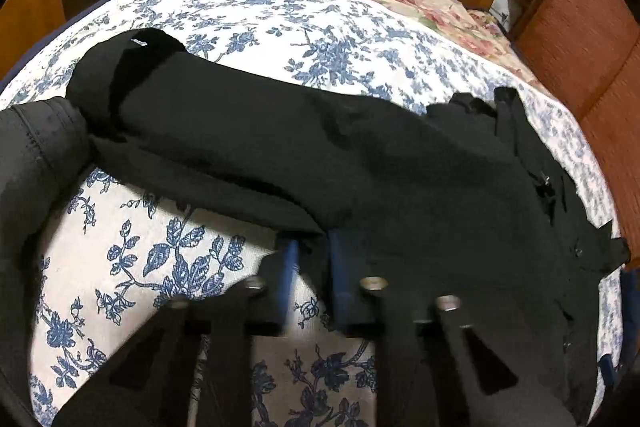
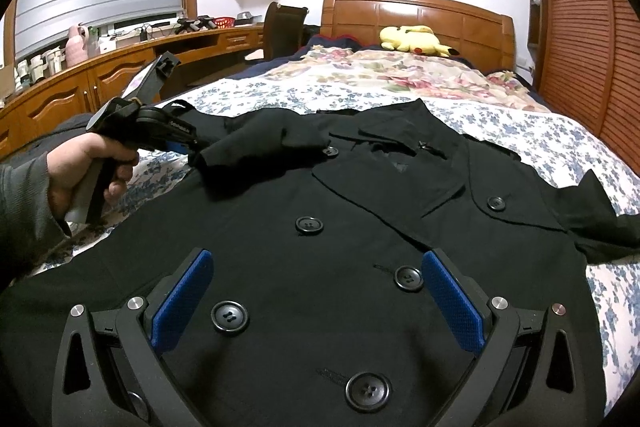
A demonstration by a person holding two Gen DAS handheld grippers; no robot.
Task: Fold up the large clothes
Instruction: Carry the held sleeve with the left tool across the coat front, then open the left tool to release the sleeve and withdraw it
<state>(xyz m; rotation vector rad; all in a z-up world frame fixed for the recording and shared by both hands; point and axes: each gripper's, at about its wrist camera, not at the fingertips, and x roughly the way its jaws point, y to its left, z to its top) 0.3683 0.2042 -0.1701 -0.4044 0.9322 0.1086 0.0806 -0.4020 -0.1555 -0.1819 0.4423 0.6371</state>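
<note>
Sleeve-fold step: black coat (image 2: 360, 227) is spread on bed (image 2: 500, 131); sleeve (image 2: 256, 155) is pinched in closed left claw (image 1: 312, 251). Right claw (image 2: 316, 303) is held wide open, empty, above the front. Next, sleeve likely to be laid across chest.

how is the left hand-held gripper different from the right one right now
The left hand-held gripper is shut on the coat sleeve; the right hand-held gripper is open and holds nothing. The left sits at the coat's edge, the right over its buttoned front. Both have blue pads.
</note>
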